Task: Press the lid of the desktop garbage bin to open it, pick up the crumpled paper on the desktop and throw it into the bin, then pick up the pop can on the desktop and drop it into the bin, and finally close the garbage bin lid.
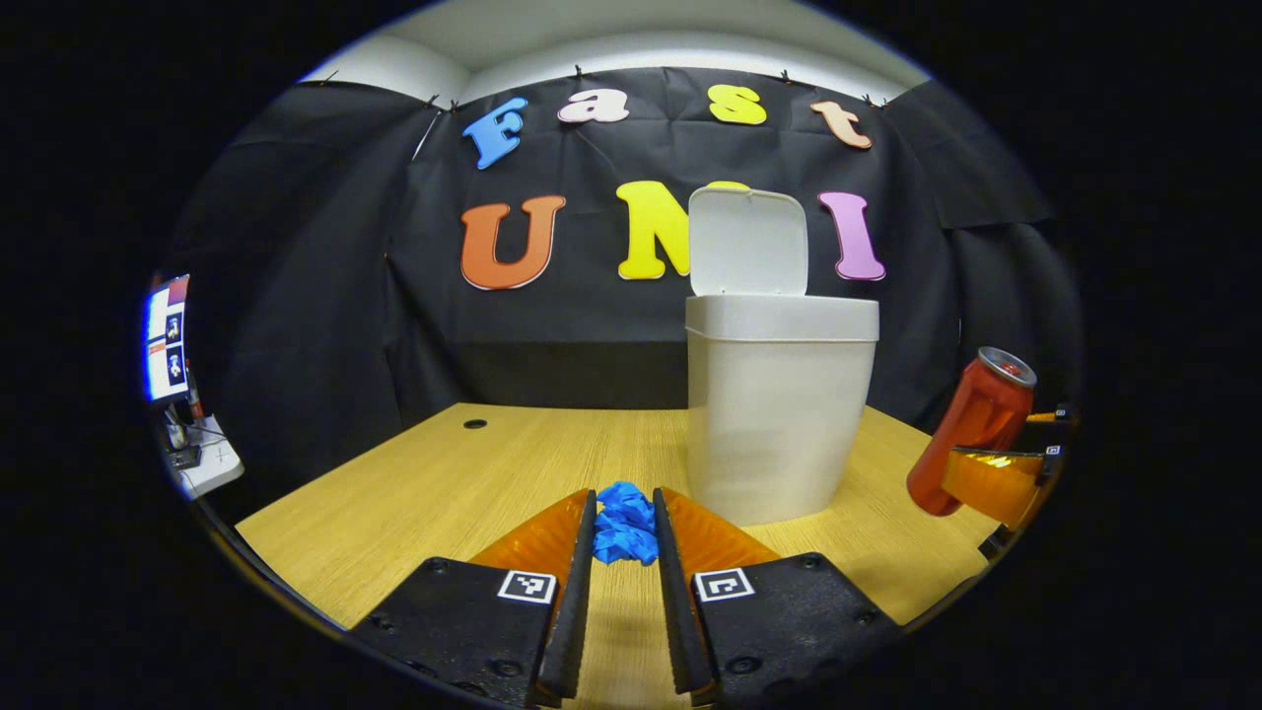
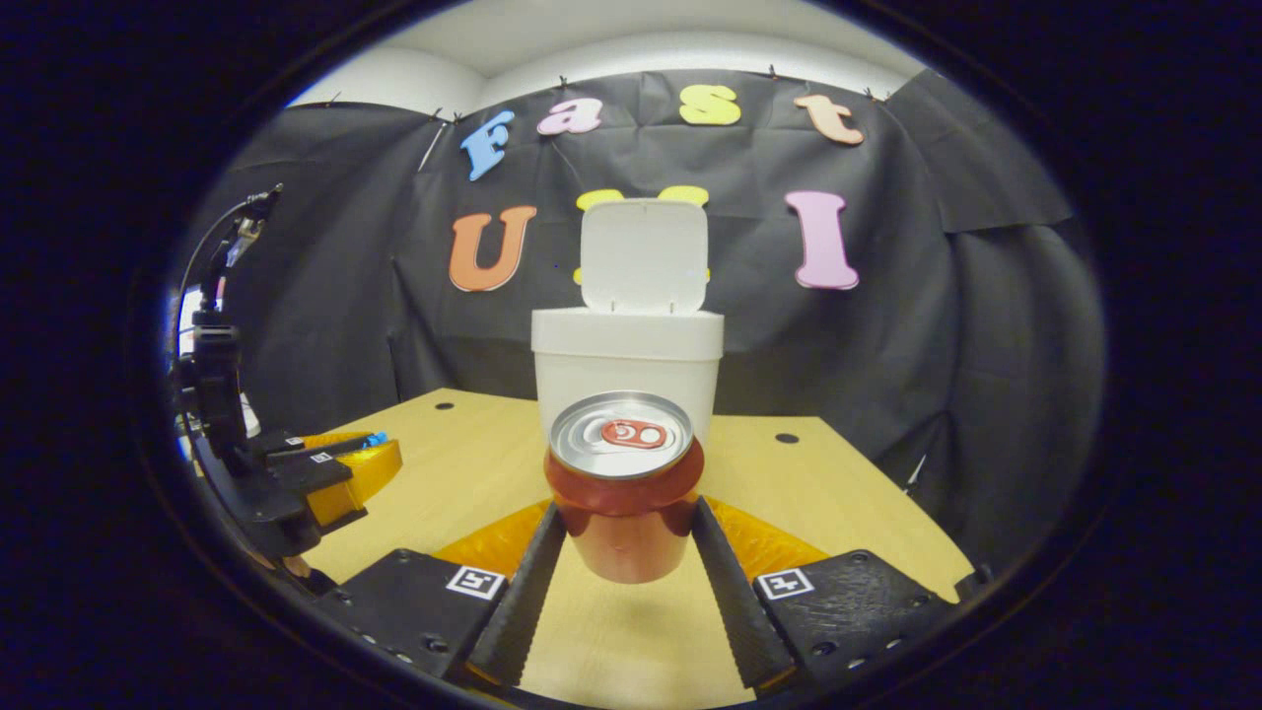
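Observation:
A white bin [image 1: 779, 414] stands on the wooden table with its lid [image 1: 747, 242] flipped up. My left gripper [image 1: 625, 523] is shut on a crumpled blue paper [image 1: 625, 523], low over the table just left of the bin. In the right gripper view, my right gripper [image 2: 623, 528] is shut on a red pop can [image 2: 623, 493], held tilted above the table in front of the bin [image 2: 627, 370]. The can [image 1: 971, 429] and the right gripper [image 1: 996, 481] also appear at the right edge of the left gripper view. The left gripper [image 2: 340, 471] with the paper [image 2: 375, 440] shows at the left of the right gripper view.
The wooden table [image 1: 414, 493] has small round holes [image 1: 474, 424] near its back edge. A screen [image 1: 166, 340] and a white side surface with small items [image 1: 202, 459] lie off the table's left side. Black cloth closes the back.

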Demonstrator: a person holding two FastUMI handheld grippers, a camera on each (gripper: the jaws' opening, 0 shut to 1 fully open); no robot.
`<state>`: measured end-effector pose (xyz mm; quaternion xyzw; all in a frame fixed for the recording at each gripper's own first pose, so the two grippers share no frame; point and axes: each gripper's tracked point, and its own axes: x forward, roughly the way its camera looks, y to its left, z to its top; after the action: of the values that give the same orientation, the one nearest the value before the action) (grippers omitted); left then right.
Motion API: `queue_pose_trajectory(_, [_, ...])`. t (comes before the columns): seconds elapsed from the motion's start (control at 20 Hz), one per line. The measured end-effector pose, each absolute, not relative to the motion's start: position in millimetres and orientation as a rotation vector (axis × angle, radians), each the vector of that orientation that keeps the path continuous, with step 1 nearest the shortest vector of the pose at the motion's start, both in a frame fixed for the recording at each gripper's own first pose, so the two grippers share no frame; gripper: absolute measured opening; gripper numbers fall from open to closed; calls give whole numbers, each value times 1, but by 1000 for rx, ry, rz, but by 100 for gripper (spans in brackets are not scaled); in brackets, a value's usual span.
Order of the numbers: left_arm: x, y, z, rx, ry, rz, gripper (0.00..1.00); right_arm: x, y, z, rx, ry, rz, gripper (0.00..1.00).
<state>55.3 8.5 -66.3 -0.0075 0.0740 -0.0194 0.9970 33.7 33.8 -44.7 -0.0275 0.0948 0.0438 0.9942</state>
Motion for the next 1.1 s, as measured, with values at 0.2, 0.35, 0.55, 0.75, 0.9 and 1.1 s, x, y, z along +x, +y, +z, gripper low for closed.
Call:
queue_pose_trajectory(0.2, [55,-3,-27,-53,109,-49,37,8,12,-1,-58,97,90,78])
queue_pose_trajectory(0.35, [66,-13,4,-17,76,-54,37,-2,-12,15,-69,55,76,78])
queue_pose_trajectory(0.55, [85,-50,32,0,73,-103,37,-3,-39,28,-45,19,48,78])
queue_pose_trajectory(0.75, [113,-79,66,-5,47,-125,36,3,-73,28,-34,25,-14,78])
queue_pose_trajectory(0.9, [145,-80,103,-32,-19,-67,37,2,-90,31,-38,14,-37,78])
queue_pose_trajectory(1.1, [200,-98,127,-22,-66,-55,36,12,-100,26,-2,36,-32,78])
